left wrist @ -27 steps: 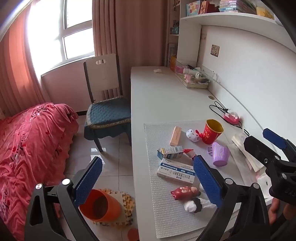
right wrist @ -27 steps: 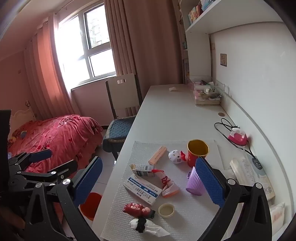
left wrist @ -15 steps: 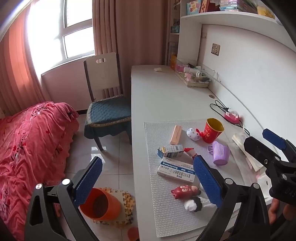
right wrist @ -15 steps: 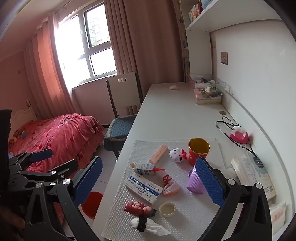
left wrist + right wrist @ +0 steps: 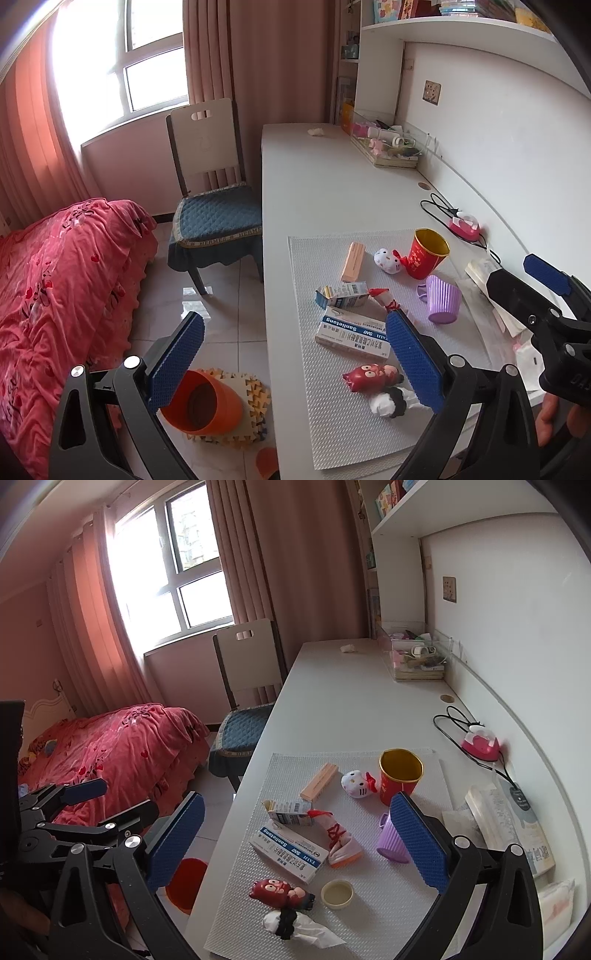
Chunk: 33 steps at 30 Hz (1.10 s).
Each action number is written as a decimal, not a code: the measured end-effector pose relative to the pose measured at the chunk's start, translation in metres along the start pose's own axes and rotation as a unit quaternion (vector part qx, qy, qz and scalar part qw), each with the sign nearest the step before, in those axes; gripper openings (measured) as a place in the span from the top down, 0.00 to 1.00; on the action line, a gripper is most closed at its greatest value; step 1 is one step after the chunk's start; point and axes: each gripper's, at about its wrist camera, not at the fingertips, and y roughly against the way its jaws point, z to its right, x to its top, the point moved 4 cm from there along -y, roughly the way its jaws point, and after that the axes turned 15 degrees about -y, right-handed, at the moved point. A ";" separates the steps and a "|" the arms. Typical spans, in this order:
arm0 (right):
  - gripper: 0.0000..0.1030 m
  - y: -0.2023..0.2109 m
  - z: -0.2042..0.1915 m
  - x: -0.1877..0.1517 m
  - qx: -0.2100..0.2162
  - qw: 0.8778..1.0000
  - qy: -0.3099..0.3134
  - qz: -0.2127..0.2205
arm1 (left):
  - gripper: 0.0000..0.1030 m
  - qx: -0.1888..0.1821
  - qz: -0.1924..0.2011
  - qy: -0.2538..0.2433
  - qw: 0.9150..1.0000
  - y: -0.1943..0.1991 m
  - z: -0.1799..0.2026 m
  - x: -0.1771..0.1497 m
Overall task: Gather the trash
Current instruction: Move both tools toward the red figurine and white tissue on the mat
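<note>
Orange, the bin (image 5: 201,404) sits on the floor under our wide, empty left gripper (image 5: 295,363), while from our right gripper (image 5: 297,843), equally wide and empty, the crumpled tissue (image 5: 301,928) and boxes (image 5: 290,853) lie just below on the mat (image 5: 384,915), so we judge nothing collected yet.

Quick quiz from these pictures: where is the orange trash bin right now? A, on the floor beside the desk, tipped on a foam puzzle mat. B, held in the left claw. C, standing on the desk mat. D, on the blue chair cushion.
A: the orange trash bin lies tilted on the foam puzzle mat on the floor, beside the desk.
</note>
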 end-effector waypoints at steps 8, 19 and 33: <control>0.04 -0.003 0.001 -0.002 0.001 1.000 -0.005 -0.008 | 0.06 -0.002 -0.007 0.000 1.000 -0.004 -0.001 -0.002; 0.04 -0.005 0.002 0.002 0.001 1.000 -0.008 -0.013 | 0.06 -0.003 -0.008 0.001 1.000 -0.003 -0.001 -0.003; 0.04 -0.005 0.003 0.001 0.001 1.000 -0.008 -0.013 | 0.06 -0.002 -0.012 0.000 1.000 -0.004 0.000 -0.007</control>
